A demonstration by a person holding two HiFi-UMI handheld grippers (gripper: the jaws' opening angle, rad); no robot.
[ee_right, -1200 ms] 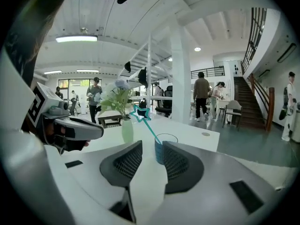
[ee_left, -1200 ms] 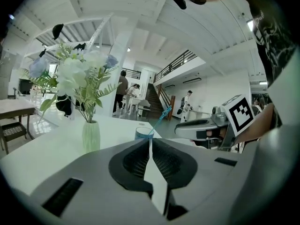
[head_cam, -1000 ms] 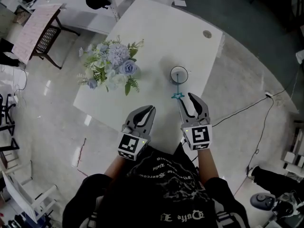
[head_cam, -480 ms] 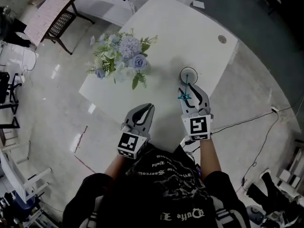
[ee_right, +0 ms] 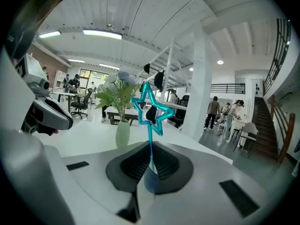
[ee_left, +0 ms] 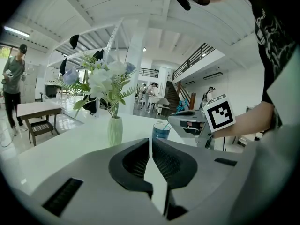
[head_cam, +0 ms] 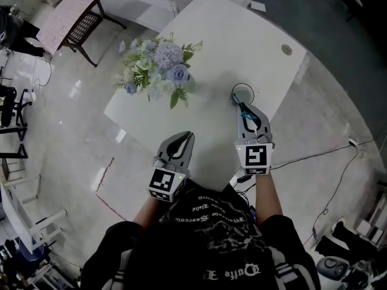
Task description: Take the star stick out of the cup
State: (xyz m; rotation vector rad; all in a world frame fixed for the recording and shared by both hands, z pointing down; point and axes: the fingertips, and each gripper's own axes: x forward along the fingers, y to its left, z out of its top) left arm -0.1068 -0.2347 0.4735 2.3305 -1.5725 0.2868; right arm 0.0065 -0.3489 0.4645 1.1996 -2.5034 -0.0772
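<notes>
A teal star stick (ee_right: 151,109) stands in a small blue cup (head_cam: 243,93) near the right edge of the white table (head_cam: 217,35). My right gripper (head_cam: 245,109) reaches up to the cup; its jaws have just been closing and now pinch the stick's thin stem (ee_right: 151,154) below the star. The cup (ee_right: 150,181) shows just past the jaw tips. My left gripper (head_cam: 187,138) hovers over the table's near edge, left of the cup, shut with nothing in it (ee_left: 150,142). From the left gripper view the cup (ee_left: 161,131) and the right gripper (ee_left: 194,122) lie ahead to the right.
A pale vase with blue and white flowers (head_cam: 158,70) stands on the table left of the cup. A round cable hole (head_cam: 286,50) lies at the far right corner. A cable (head_cam: 326,153) runs over the floor on the right. A chair (head_cam: 81,29) stands far left.
The right gripper has moved forward to the cup, and its wide jaws have closed on the star stick. The left gripper has hardly shifted.
</notes>
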